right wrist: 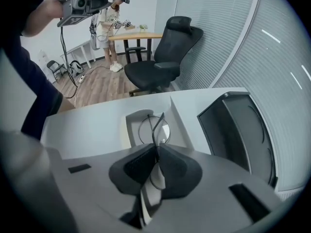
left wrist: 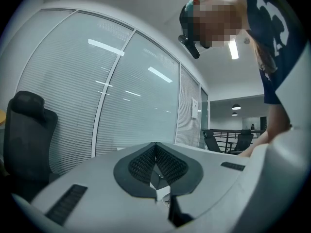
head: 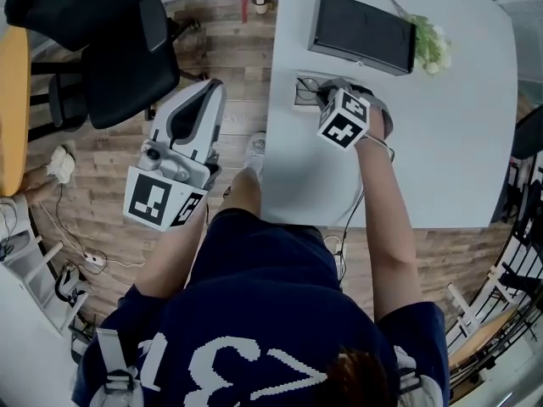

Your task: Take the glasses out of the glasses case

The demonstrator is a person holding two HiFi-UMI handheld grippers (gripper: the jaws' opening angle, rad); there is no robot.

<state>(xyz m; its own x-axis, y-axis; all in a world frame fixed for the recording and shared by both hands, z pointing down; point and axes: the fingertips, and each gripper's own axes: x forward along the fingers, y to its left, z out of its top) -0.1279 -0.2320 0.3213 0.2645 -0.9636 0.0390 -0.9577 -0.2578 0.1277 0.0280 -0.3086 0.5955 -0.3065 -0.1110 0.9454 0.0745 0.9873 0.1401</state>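
Thin wire-framed glasses [right wrist: 154,126] hang just above a small white open case [right wrist: 132,126] on the white table [head: 441,142]. My right gripper [right wrist: 157,147] is shut on the glasses' frame, with the lenses sticking out past the fingertips. From the head view, the right gripper [head: 333,98] is over the case [head: 304,90] near the table's left edge. My left gripper [head: 206,96] is off the table to the left, over the floor. In its own view the left gripper [left wrist: 155,145] points up at window blinds, jaws together with nothing in them.
A flat black box [head: 363,32] lies at the table's far side, also to the right of the case [right wrist: 238,130]. Small flowers [head: 431,45] lie beside it. A black office chair [head: 110,49] stands left of the table on the wooden floor.
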